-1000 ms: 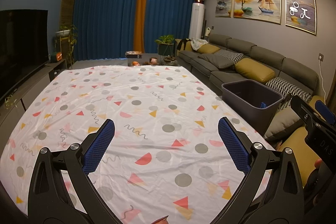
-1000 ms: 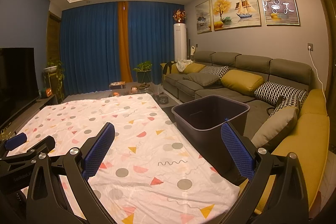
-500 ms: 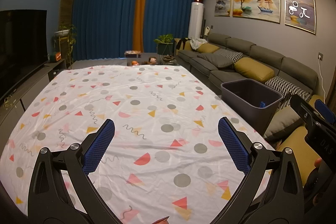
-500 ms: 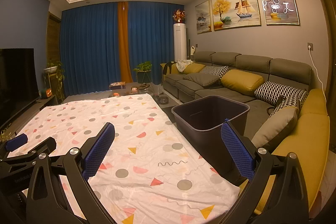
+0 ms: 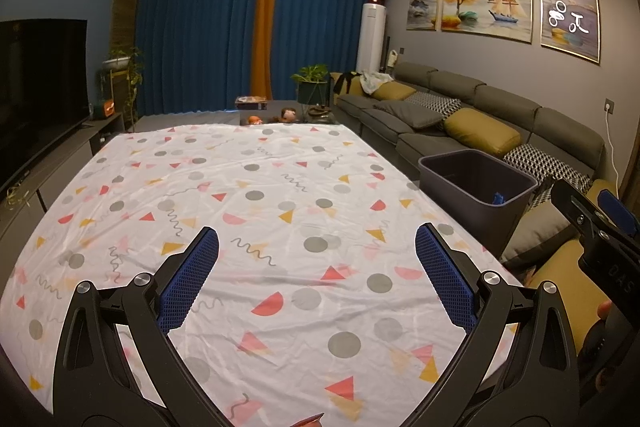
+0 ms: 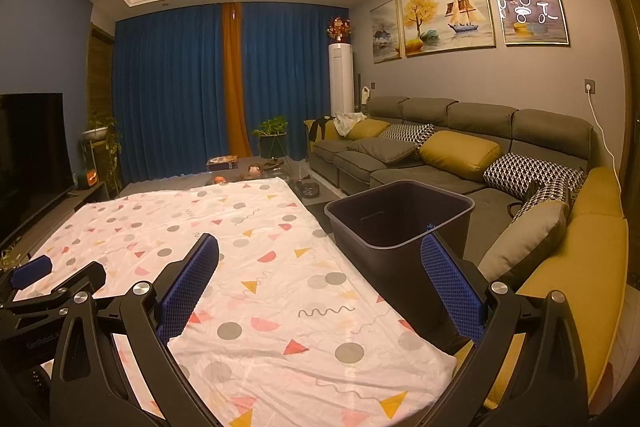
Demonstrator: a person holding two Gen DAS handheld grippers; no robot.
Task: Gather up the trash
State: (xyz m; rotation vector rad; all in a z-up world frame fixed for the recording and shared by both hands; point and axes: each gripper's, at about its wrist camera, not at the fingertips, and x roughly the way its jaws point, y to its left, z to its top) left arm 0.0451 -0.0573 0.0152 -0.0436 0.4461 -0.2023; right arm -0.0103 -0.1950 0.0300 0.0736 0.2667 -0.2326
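A: A living room at night: a table under a patterned tablecloth [image 5: 280, 187], a grey sofa [image 6: 440, 155] along the wall, blue curtains [image 5: 200, 39] behind.

B: What has changed in the last second?

A: Almost nothing. Both views sit as they did, shifted only a hair. To my eye the collecting is finished or paused.

B: The claws?

A: Two. The left gripper [image 5: 316, 259] and the right gripper [image 6: 320, 263] both stand spread wide, gripping nothing.

B: And the trash?

A: None lies on the cloth. One dark bin [image 5: 476, 183] stands just beside the table's right edge; a single small blue scrap [image 5: 498, 198] shows inside it. Three paintings [image 6: 448, 15] hang above.
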